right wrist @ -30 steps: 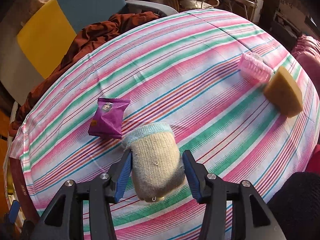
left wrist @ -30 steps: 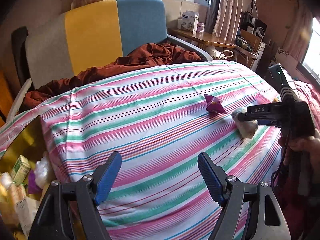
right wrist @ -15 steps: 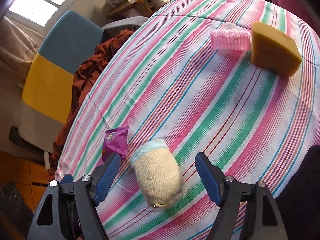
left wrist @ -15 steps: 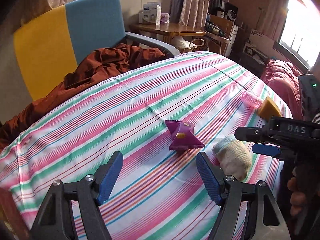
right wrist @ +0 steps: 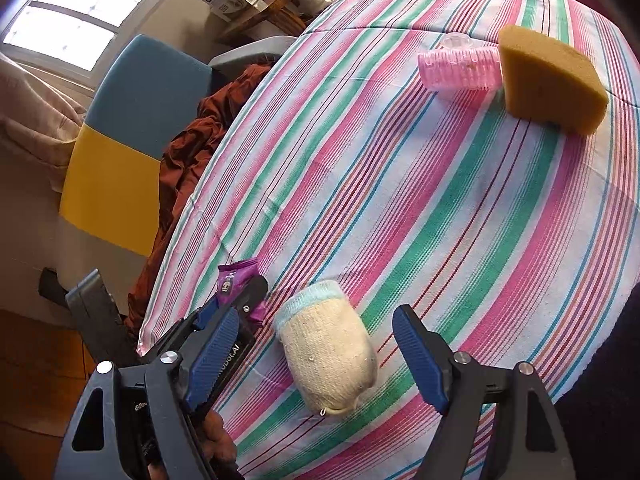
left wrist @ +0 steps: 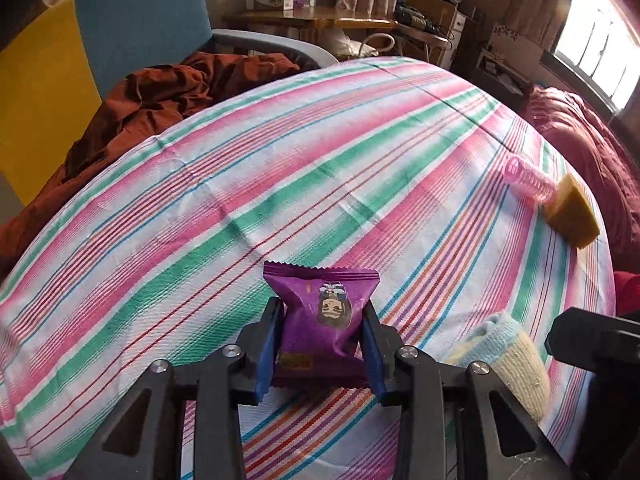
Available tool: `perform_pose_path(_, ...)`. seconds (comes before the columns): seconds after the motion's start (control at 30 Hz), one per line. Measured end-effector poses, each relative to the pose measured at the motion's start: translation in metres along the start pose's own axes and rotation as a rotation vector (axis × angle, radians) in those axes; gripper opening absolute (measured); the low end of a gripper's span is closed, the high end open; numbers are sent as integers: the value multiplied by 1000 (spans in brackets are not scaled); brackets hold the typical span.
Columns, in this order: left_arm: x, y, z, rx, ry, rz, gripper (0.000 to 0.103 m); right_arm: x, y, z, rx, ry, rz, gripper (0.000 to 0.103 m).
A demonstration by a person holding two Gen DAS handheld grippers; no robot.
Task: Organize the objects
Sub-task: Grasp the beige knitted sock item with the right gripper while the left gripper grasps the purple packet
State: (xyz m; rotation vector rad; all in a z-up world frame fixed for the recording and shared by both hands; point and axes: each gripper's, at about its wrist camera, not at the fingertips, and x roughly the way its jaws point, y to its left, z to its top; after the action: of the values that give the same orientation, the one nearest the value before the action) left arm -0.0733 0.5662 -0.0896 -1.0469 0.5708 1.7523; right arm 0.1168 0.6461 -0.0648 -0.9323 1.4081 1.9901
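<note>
My left gripper point(left wrist: 320, 320) is shut on a purple snack packet point(left wrist: 322, 312) that lies on the striped cloth point(left wrist: 280, 184); both blue pads press its sides. The right wrist view shows the packet point(right wrist: 236, 280) half hidden behind the left gripper point(right wrist: 244, 300). A rolled cream sock with a pale blue cuff point(right wrist: 328, 352) lies between the wide-apart fingers of my right gripper point(right wrist: 312, 352), which is open and not touching it. The sock point(left wrist: 508, 356) sits just right of the packet. A pink hair roller point(right wrist: 460, 68) and a yellow sponge wedge point(right wrist: 548, 80) lie together farther off.
A blue and yellow chair point(left wrist: 100, 40) with rust-brown fabric point(left wrist: 160, 92) stands past the cloth's far edge. A wooden desk with boxes point(left wrist: 280, 0) is behind it. Dark red bedding point(left wrist: 592, 152) lies to the right. The cloth drops off at its rounded edges.
My left gripper swung right and down to the purple packet and shut on it. My right gripper let go of the sock and opened wide, rolling its view.
</note>
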Motion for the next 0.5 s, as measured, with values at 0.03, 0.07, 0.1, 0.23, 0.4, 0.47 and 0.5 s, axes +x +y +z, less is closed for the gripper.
perform_pose_path(0.03, -2, 4, -3, -25, -2, -8, 35, 0, 1, 0, -5, 1, -1, 81)
perform_pose_path(0.07, -5, 8, -8, -40, -7, -5, 35, 0, 1, -1, -14, 2, -3, 81)
perform_pose_path(0.1, -10, 11, -15, -46, -14, 15, 35, 0, 2, -1, -23, 3, -7, 81)
perform_pose_path(0.23, -39, 29, -59, -113, -36, 58, 35, 10, 10, -4, -75, 47, -43, 81)
perform_pose_path(0.4, -84, 36, -129, -158, -74, 119, 35, 30, 24, -12, -174, 123, -126, 81)
perform_pose_path(0.47, -102, 38, -156, -183, -98, 128, 35, 39, 28, -16, -213, 153, -161, 81)
perform_pose_path(0.5, -109, 40, -167, -200, -107, 123, 35, 42, 31, -18, -240, 160, -184, 81)
